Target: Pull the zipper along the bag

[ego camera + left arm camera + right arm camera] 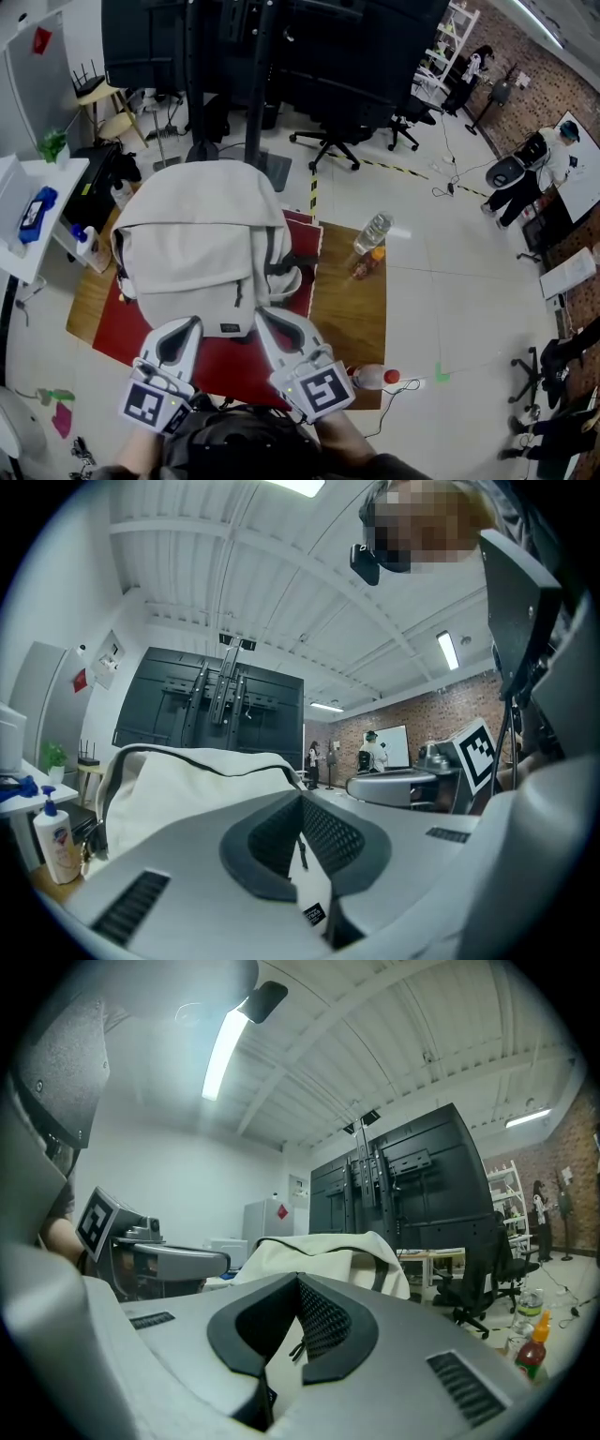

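Bag (202, 244) sits mid-frame, left gripper (194, 322) and right gripper (262, 313) both pinched closed just below it, so I'd open one, grab the zipper pull (302, 852), and drag steadily while the other anchors fabric.

We see the right gripper (298, 1283) with its jaws closed together, a small dark zipper pull (294, 1350) showing in the slot below their tips. Beyond them lies the cream bag (323, 1252); a red bottle (530, 1354) stands far right.
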`<action>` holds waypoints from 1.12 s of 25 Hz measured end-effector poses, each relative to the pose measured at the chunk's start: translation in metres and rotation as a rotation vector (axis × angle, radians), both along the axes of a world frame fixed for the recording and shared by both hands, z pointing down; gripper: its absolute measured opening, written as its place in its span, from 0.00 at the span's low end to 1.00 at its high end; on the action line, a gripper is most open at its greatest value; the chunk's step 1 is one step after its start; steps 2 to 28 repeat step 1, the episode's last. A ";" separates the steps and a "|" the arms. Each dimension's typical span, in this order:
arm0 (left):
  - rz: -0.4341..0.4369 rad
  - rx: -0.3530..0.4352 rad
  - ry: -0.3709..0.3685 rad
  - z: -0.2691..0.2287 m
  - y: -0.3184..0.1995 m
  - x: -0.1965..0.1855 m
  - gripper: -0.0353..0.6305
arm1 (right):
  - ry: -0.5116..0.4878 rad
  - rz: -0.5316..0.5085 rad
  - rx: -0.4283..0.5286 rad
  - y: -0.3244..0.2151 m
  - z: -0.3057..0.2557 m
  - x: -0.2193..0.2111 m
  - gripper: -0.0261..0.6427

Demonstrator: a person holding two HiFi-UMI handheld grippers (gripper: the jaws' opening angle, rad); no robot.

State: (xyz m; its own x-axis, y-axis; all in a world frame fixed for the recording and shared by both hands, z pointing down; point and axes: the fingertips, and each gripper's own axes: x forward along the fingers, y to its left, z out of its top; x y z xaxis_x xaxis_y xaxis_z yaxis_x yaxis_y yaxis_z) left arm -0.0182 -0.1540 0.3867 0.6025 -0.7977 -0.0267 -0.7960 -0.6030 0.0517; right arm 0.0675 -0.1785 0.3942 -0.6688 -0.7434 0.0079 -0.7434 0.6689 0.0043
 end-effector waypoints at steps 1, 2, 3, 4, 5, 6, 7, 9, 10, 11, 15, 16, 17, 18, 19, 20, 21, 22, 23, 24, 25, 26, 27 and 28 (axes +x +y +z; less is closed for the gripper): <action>-0.003 0.000 -0.003 0.000 -0.001 0.002 0.10 | 0.002 0.000 0.001 0.000 0.000 0.003 0.05; -0.003 0.000 -0.003 0.000 -0.001 0.002 0.10 | 0.002 0.000 0.001 0.000 0.000 0.003 0.05; -0.003 0.000 -0.003 0.000 -0.001 0.002 0.10 | 0.002 0.000 0.001 0.000 0.000 0.003 0.05; -0.003 0.000 -0.003 0.000 -0.001 0.002 0.10 | 0.002 0.000 0.001 0.000 0.000 0.003 0.05; -0.003 0.000 -0.003 0.000 -0.001 0.002 0.10 | 0.002 0.000 0.001 0.000 0.000 0.003 0.05; -0.003 0.000 -0.003 0.000 -0.001 0.002 0.10 | 0.002 0.000 0.001 0.000 0.000 0.003 0.05; -0.003 0.000 -0.003 0.000 -0.001 0.002 0.10 | 0.002 0.000 0.001 0.000 0.000 0.003 0.05; -0.003 0.000 -0.003 0.000 -0.001 0.002 0.10 | 0.002 0.000 0.001 0.000 0.000 0.003 0.05; -0.003 0.000 -0.003 0.000 -0.001 0.002 0.10 | 0.002 0.000 0.001 0.000 0.000 0.003 0.05; -0.003 0.000 -0.003 0.000 -0.001 0.002 0.10 | 0.002 0.000 0.001 0.000 0.000 0.003 0.05; -0.003 0.000 -0.003 0.000 -0.001 0.002 0.10 | 0.002 0.000 0.001 0.000 0.000 0.003 0.05; -0.003 0.000 -0.003 0.000 -0.001 0.002 0.10 | 0.002 0.000 0.001 0.000 0.000 0.003 0.05; -0.003 0.000 -0.003 0.000 -0.001 0.002 0.10 | 0.002 0.000 0.001 0.000 0.000 0.003 0.05; -0.003 0.000 -0.003 0.000 -0.001 0.002 0.10 | 0.002 0.000 0.001 0.000 0.000 0.003 0.05; -0.003 0.000 -0.003 0.000 -0.001 0.002 0.10 | 0.002 0.000 0.001 0.000 0.000 0.003 0.05; -0.003 0.000 -0.003 0.000 -0.001 0.002 0.10 | 0.002 0.000 0.001 0.000 0.000 0.003 0.05; -0.003 0.000 -0.003 0.000 -0.001 0.002 0.10 | 0.002 0.000 0.001 0.000 0.000 0.003 0.05; -0.003 0.000 -0.003 0.000 -0.001 0.002 0.10 | 0.002 0.000 0.001 0.000 0.000 0.003 0.05; -0.003 0.000 -0.003 0.000 -0.001 0.002 0.10 | 0.002 0.000 0.001 0.000 0.000 0.003 0.05; -0.003 0.000 -0.003 0.000 -0.001 0.002 0.10 | 0.002 0.000 0.001 0.000 0.000 0.003 0.05; -0.003 0.000 -0.003 0.000 -0.001 0.002 0.10 | 0.002 0.000 0.001 0.000 0.000 0.003 0.05; -0.003 0.000 -0.003 0.000 -0.001 0.002 0.10 | 0.002 0.000 0.001 0.000 0.000 0.003 0.05; -0.003 0.000 -0.003 0.000 -0.001 0.002 0.10 | 0.002 0.000 0.001 0.000 0.000 0.003 0.05; -0.003 0.000 -0.003 0.000 -0.001 0.002 0.10 | 0.002 0.000 0.001 0.000 0.000 0.003 0.05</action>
